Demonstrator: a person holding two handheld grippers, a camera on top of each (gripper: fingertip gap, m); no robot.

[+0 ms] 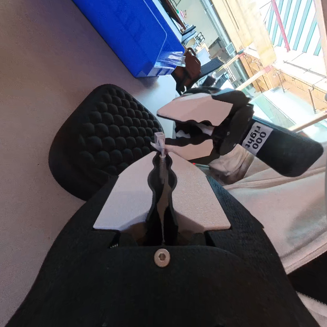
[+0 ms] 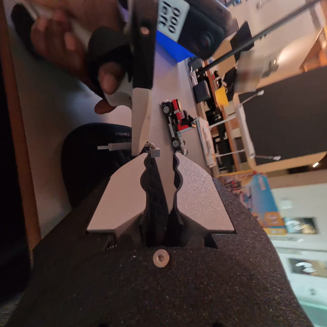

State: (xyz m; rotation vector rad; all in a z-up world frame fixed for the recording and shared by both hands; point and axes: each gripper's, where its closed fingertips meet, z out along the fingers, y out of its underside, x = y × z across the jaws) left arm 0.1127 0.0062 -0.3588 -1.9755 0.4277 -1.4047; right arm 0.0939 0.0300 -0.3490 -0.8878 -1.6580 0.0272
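Left wrist view: the left gripper (image 1: pixel 162 155) is clamped on a grey ribbed rod (image 1: pixel 162 166) with a small cube at its tip, above a black cushion (image 1: pixel 106 134) on the bench (image 1: pixel 35 70).

Right wrist view: the right gripper (image 2: pixel 161 155) stands apart, one fingertip beside the cube; a toy truck (image 2: pixel 177 122) lies farther along the bench.

Item count across both views:
- Grippers: two, left gripper (image 1: pixel 162 155) at lower centre and right gripper (image 2: pixel 161 155) at lower centre, each with two fingers
- Grey toy-brick rod assembly (image 1: pixel 161 146): one, at frame centre, made of one ribbed rod, one elbow and one small cube
- Black dimpled cushion (image 1: pixel 106 132): one, centre left
- Blue bin (image 1: pixel 131 33): one, upper centre
- Toy-brick truck (image 2: pixel 177 123): one, centre right
- Printed carton (image 2: pixel 263 200): one, right side
- Bare hand (image 2: pixel 58 40): one, upper left
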